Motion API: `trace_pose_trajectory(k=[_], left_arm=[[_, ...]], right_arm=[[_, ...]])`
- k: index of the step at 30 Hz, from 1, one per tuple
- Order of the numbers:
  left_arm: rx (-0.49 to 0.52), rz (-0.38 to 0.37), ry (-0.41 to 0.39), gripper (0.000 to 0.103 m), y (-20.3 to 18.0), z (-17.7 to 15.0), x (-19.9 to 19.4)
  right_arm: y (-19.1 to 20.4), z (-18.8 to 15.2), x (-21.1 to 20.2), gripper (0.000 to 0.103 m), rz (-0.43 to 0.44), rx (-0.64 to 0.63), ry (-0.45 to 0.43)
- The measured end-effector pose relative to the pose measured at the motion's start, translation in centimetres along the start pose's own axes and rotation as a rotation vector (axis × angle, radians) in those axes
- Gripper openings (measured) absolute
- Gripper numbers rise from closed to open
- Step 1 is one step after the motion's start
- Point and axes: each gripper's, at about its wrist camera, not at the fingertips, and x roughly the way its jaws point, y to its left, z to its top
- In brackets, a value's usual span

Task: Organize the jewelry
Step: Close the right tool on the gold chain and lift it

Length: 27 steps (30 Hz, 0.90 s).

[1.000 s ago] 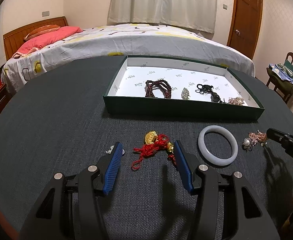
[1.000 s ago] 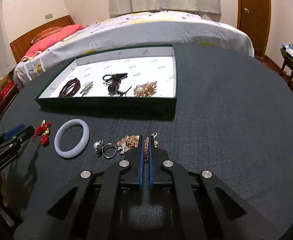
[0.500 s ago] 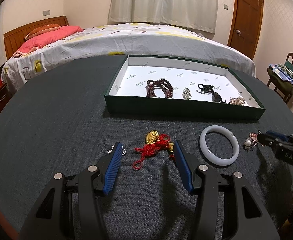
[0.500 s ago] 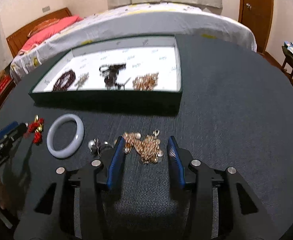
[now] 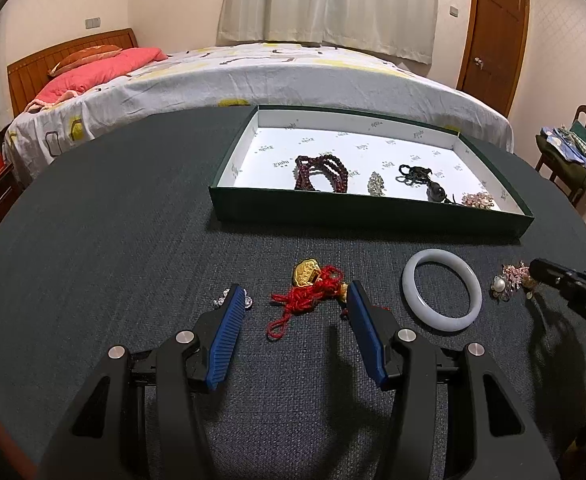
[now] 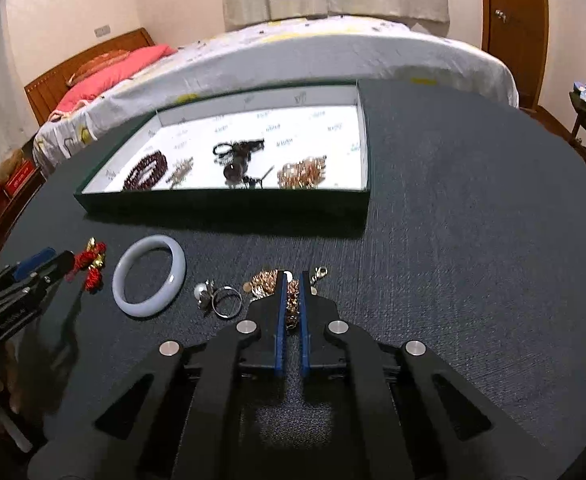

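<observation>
On the dark tablecloth a red cord charm with a gold pendant (image 5: 305, 280) lies between the fingers of my left gripper (image 5: 293, 287), which stands open around it without touching. A small silver piece (image 5: 221, 299) lies by its left finger. My right gripper (image 6: 291, 276) is shut on a rose-gold chain (image 6: 291, 304), whose clasp (image 6: 319, 274) sticks out to the right. Left of the chain lie a pearl ring (image 6: 215, 296) and a white jade bangle (image 6: 149, 276). The right gripper's tip (image 5: 549, 272) also shows at the right edge of the left wrist view.
A shallow green box (image 5: 373, 214) with white lining stands beyond the loose pieces; it holds a dark red bead bracelet (image 5: 321, 174), a silver brooch (image 5: 376, 184), a black cord pendant (image 5: 421, 178) and a pink bead cluster (image 5: 478, 200). A bed stands behind the table, a chair at right.
The right gripper opened over the rose-gold chain half a second ago and has shut on it again. The left gripper has stayed where it was, open.
</observation>
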Motion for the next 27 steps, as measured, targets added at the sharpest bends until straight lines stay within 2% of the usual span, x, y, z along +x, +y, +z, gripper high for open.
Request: trace_pose_trajectory(k=[14, 20, 27], left_arm=[[0.002, -0.009, -0.002, 0.052, -0.4, 0.1, 0.0], [0.006, -0.027, -0.004, 0.052, -0.8, 0.3, 0.1], [0.022, -0.055, 0.011, 0.052, -1.5, 0.2, 0.7]], right_arm=[[0.0, 1.1, -2.7, 0.006, -0.011, -0.005, -0.123], [0.3, 1.6, -3.4, 0.006, -0.009, -0.01, -0.151], [0.4, 1.5, -3.2, 0.006, -0.001, -0.014, -0.142]])
